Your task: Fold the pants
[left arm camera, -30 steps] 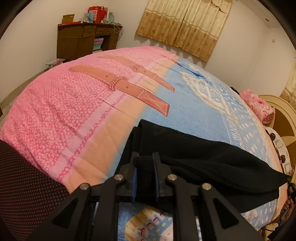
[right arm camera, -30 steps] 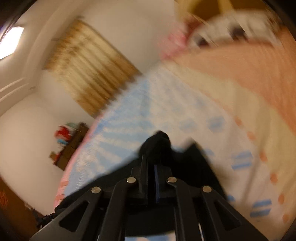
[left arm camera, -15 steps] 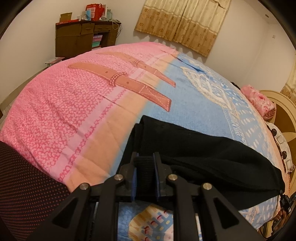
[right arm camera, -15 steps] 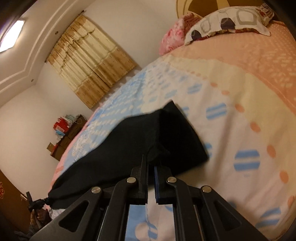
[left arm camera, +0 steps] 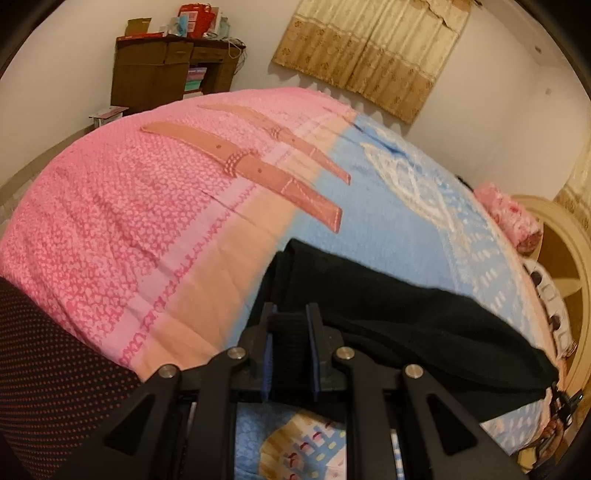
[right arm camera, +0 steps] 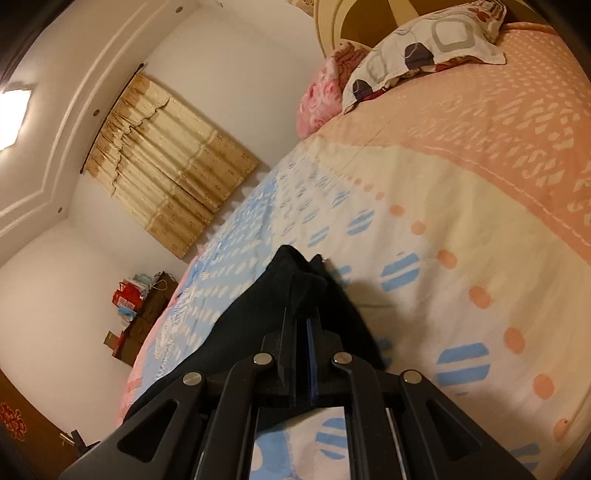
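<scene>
Black pants (left arm camera: 388, 314) lie stretched across the bed, from my left gripper toward the lower right of the left wrist view. My left gripper (left arm camera: 290, 317) is shut on the thick waistband end of the pants. In the right wrist view the pants (right arm camera: 258, 325) run back to the lower left. My right gripper (right arm camera: 301, 317) is shut on the bunched leg end, just above the bedspread. The right gripper also shows small at the pants' far end in the left wrist view (left arm camera: 563, 400).
The bed carries a pink, peach and blue bedspread (left arm camera: 129, 206). Pillows (right arm camera: 417, 55) lie by the headboard (right arm camera: 369, 18). A brown desk with clutter (left arm camera: 166, 66) stands by the far wall, beside tan curtains (left arm camera: 369, 48). A dark red-dotted fabric (left arm camera: 48, 369) fills the lower left.
My right gripper swung with the leg end and now holds it low over the bedspread. My left gripper stays shut on the waistband with little movement.
</scene>
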### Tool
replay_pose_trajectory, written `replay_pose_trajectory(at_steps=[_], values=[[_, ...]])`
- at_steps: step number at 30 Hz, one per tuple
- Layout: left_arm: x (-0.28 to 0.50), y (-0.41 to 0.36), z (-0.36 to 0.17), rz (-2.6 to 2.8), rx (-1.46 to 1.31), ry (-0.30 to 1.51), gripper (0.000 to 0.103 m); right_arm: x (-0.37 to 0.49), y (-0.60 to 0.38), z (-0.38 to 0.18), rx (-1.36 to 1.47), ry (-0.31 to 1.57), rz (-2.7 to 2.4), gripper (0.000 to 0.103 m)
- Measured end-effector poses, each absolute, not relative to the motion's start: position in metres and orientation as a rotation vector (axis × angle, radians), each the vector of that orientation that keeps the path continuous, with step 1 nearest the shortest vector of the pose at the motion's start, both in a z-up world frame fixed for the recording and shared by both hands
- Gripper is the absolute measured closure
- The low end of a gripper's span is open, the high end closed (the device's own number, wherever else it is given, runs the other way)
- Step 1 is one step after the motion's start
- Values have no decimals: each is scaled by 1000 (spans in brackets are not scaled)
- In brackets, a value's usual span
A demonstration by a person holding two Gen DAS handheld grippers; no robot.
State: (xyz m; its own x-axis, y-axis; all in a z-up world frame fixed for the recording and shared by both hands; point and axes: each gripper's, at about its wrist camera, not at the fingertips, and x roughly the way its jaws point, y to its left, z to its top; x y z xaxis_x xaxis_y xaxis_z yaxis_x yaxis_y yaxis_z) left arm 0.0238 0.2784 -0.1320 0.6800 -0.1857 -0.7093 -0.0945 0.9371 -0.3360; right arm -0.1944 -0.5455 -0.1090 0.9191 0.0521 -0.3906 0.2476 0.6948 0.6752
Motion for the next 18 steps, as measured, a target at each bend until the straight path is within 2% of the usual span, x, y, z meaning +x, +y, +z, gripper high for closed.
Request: replay_pose_trajectory(at_steps=[2, 3, 4, 6, 11, 15, 18], values=[[23, 276, -132, -53, -356, 830, 81, -194, -545, -115, 791, 428, -131, 99], [22, 274, -129, -34, -324, 829, 73, -194, -546, -120, 804, 439, -130, 99], [20, 271, -126, 13, -273, 829, 56, -192, -544, -124, 795, 475, -125, 99], [14, 272, -116, 147, -166, 792, 40, -192, -537, -125, 757, 519, -142, 98], [-1, 279, -106, 142, -162, 770, 39, -208, -523, -111, 650, 523, -201, 89], [3, 272, -112, 98, -160, 802, 39, -226, -509, -87, 573, 461, -273, 88], [21, 257, -116, 51, -155, 854, 47, -226, -486, -66, 472, 425, -284, 87]])
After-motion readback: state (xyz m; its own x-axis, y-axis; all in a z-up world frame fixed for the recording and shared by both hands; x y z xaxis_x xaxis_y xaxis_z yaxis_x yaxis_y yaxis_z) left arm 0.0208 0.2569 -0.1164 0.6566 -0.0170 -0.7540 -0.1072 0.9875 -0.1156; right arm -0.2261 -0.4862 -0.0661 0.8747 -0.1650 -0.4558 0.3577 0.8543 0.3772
